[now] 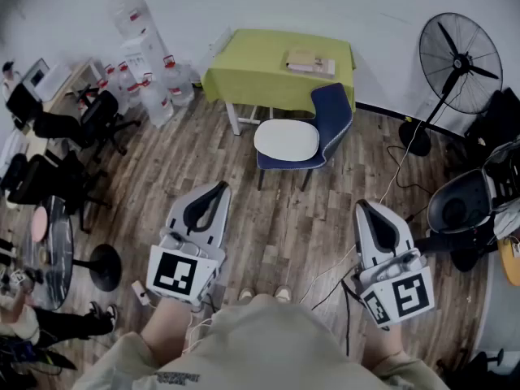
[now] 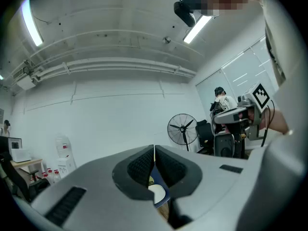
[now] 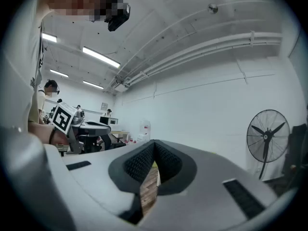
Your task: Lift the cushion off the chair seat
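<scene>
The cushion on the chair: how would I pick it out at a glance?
Find the table with the yellow-green cloth by the far wall; a dark blue chair stands before it. The cushion lies flat on its seat. It is white and rounded, unlike the black office chairs at left.

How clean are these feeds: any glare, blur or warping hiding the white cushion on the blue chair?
Head view: evenly lit and sharp, edges bowed, corners dark; white oval cushion on the dark blue chair reads clearly. Left gripper view: ceiling strip light blooms, the left tool blocks the lower half. Right gripper view: same warping, cushion not discernible.
</scene>
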The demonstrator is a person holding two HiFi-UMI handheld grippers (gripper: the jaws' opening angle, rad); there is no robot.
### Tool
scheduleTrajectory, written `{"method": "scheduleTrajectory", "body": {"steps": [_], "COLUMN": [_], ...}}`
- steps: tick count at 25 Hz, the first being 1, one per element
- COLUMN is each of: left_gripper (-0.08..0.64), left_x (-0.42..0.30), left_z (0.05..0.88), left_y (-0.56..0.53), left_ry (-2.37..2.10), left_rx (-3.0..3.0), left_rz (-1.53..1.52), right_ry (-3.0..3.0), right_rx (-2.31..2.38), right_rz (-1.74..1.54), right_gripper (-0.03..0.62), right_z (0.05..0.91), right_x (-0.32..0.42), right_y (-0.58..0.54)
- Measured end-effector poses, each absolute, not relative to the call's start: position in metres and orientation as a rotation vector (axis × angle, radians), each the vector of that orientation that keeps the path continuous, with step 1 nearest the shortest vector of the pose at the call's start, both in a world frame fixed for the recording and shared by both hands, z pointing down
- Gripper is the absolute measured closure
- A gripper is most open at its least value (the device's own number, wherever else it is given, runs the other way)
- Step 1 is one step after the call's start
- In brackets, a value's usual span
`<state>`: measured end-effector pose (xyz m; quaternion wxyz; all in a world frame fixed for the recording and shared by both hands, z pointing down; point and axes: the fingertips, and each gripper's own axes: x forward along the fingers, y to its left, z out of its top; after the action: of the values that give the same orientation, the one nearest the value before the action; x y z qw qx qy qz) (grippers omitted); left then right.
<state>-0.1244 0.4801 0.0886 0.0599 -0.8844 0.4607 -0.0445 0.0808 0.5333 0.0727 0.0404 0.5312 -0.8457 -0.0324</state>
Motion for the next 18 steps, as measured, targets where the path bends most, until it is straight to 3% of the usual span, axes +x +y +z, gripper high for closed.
{"method": "scheduleTrajectory", "body": {"steps": [18], "left_gripper": [0.534], "left_x": [-0.096], "left_z": [0.088], "left_y": [0.471], "left_ry": [1.403], "left_rx": [-2.653], "left_rz": [-0.167], "right_ry": [-2.641], "right_rx": [1.696], "right_rz": [0.009], "right_gripper": [0.571], "right_z": [0.088], "right_x": [0.122], "right_y": [0.52]}}
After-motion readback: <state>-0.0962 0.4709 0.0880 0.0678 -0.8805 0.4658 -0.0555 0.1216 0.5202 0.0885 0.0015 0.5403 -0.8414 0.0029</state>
